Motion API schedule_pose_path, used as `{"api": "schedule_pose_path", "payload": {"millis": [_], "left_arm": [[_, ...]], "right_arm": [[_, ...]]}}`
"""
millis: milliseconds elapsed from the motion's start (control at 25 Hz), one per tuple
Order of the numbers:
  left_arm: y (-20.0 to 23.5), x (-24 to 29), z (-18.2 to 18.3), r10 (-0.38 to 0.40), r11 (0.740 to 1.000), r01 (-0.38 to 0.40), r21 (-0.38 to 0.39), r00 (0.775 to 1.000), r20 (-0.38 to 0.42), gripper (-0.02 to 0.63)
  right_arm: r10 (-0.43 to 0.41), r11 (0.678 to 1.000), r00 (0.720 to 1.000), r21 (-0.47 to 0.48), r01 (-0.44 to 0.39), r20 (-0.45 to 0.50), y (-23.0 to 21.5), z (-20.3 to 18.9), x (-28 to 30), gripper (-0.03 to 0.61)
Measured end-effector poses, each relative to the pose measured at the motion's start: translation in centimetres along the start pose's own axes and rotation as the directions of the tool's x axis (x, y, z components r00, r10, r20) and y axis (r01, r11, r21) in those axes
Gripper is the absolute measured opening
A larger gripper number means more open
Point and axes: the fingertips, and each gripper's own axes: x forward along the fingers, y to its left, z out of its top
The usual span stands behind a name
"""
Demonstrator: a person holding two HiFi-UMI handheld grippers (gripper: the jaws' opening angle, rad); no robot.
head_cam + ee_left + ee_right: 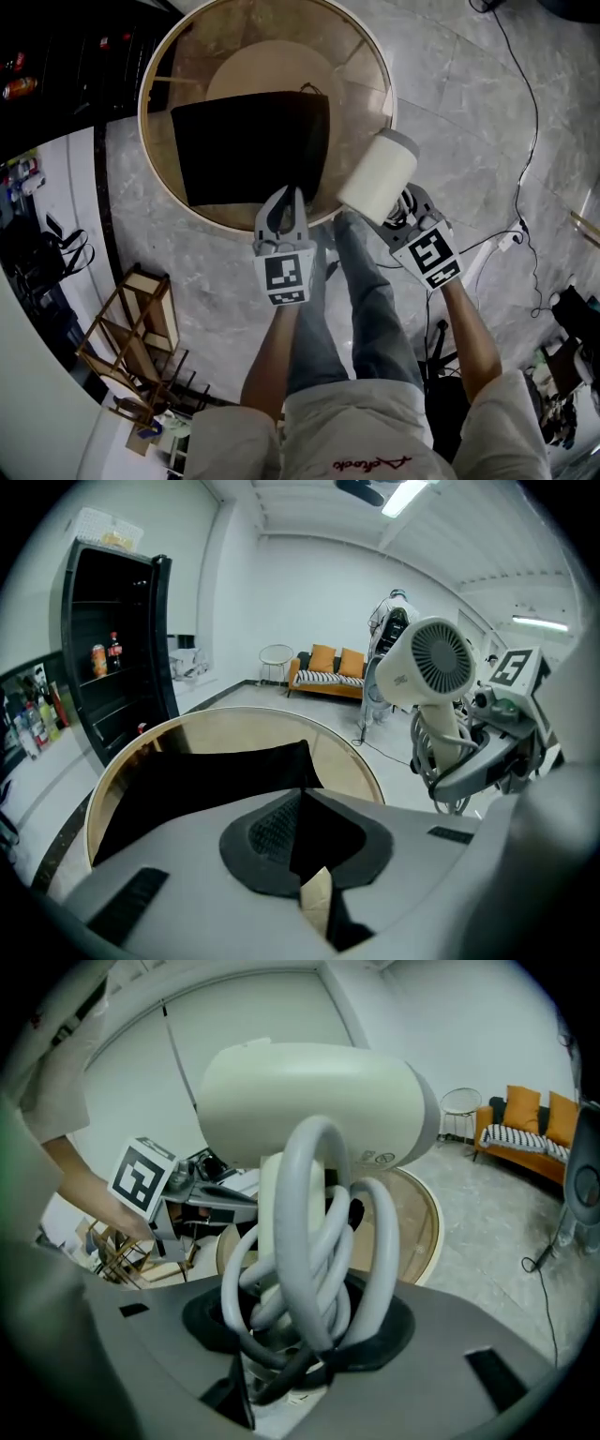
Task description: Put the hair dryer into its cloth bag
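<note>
Hair dryer: cream-white, with a short, thick barrel; a round slatted grille on its rear end shows in the left gripper view; a pale grey cord is looped in coils around the handle.
Hair dryer, place: held in the air over the near right rim of the worktop, just beside the cloth bag and outside it.
Cloth bag: black and flat, spread across the round glass-topped worktop.
Right gripper: clamped on the dryer's handle and cord coils, barrel uppermost.
Left gripper: jaws pressed together, pinching the bag's near edge.
</note>
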Motion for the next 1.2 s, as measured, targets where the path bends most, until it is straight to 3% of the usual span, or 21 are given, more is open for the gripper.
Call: {"api": "schedule_pose_path", "payload": {"millis": [360,640,840,1200], "left_arm": [[0.5,-0.6,-0.4,-0.025,0.999,0.026,-0.032,0.999,0.032,0.037],[1.0,-1.3,0.5,-0.057,0.997,0.061,-0.043,0.995,0.088,0.037],[1.1,-2.0,0.4,-0.091,0.996,0.091,0.006,0.991,0.099,0.037],[-0.2,-2.8,-0.1,-0.156,0.984,0.147,0.097,0.984,0.089,0.037]], "right_arm": [[0.063,0.995,0.985,-0.072,-0.075,-0.162,0.1,-1.3,3.3,0.238],[0.076,0.988,0.951,-0.103,-0.112,-0.300,0.3,-4.2,5.5,0.238],[0.077,0.980,0.910,-0.135,-0.143,-0.408,0.7,-5.9,6.5,0.238],[0.070,0.954,0.805,-0.196,-0.227,-0.589,1.0,-7.1,7.5,0.238]]}}
